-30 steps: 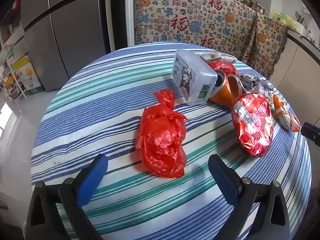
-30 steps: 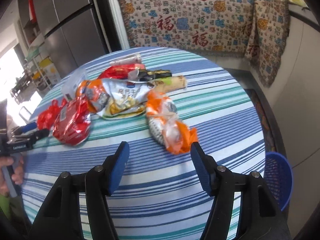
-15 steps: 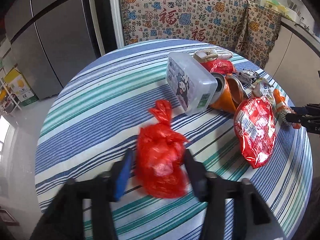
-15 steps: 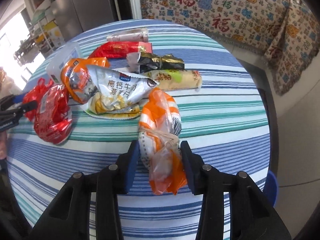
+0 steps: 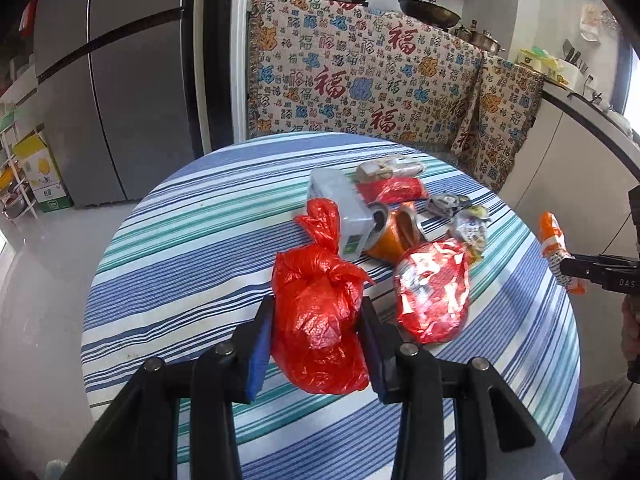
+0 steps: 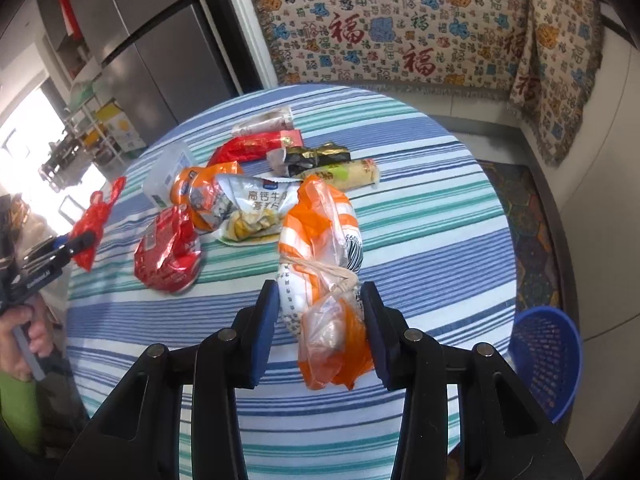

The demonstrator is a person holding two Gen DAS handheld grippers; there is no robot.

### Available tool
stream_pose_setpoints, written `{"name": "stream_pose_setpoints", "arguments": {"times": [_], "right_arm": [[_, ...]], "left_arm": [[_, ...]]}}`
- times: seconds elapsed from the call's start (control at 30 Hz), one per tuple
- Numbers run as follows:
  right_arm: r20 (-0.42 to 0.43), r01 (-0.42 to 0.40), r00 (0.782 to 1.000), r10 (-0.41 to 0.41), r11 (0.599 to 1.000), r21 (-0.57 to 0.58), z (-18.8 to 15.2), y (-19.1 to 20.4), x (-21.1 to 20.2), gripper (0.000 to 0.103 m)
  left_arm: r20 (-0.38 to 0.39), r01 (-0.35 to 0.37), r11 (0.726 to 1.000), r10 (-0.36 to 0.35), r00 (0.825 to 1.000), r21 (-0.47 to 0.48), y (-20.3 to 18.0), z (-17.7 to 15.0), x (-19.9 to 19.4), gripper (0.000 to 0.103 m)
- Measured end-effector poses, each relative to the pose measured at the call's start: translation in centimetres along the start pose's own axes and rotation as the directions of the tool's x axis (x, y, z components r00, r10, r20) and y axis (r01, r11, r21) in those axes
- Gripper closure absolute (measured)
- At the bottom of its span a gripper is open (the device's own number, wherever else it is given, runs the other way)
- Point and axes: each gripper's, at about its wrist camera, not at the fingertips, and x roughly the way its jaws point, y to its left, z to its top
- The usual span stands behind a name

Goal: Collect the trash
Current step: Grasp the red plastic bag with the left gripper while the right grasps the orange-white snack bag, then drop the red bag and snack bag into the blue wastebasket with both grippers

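My left gripper [image 5: 316,340] is shut on a tied red plastic bag [image 5: 316,308] and holds it above the round striped table [image 5: 192,248]. My right gripper [image 6: 320,320] is shut on an orange and white tied plastic bag [image 6: 320,264], lifted above the table [image 6: 432,208]. The red bag also shows at the left of the right wrist view [image 6: 94,224], and the orange bag at the right edge of the left wrist view [image 5: 554,248]. A blue mesh basket [image 6: 544,356] stands on the floor to the right of the table.
On the table lie a shiny red wrapper [image 5: 432,292], a clear plastic box [image 5: 340,208], an orange snack bag [image 5: 394,234], a white chip bag [image 6: 252,208] and several other wrappers. A patterned cloth [image 5: 360,80] hangs behind. A grey fridge [image 5: 108,80] stands at the left.
Both grippers closed on their bags and lifted them off the table. The left one took the red bag, the right one the orange and white bag.
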Motion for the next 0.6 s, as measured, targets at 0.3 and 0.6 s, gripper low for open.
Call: {"name": "stream_pose_setpoints", "arguments": {"times": [0.3, 0.6], "right_arm": [[0.061, 0.026, 0.998, -0.031, 0.996, 0.09, -1.5, -4.2, -5.0, 0.061], [0.1, 0.132, 0.981, -0.168, 0.947, 0.293, -4.5, -14.6, -10.2, 0.061]], "left_arm": [[0.044, 0.139, 0.986, -0.144, 0.989, 0.09, -9.3, 1.8, -1.9, 0.063], [-0.022, 0.329, 0.928, -0.33, 0.944, 0.176, -22.5, 3.2, 0.1, 0.063]]}}
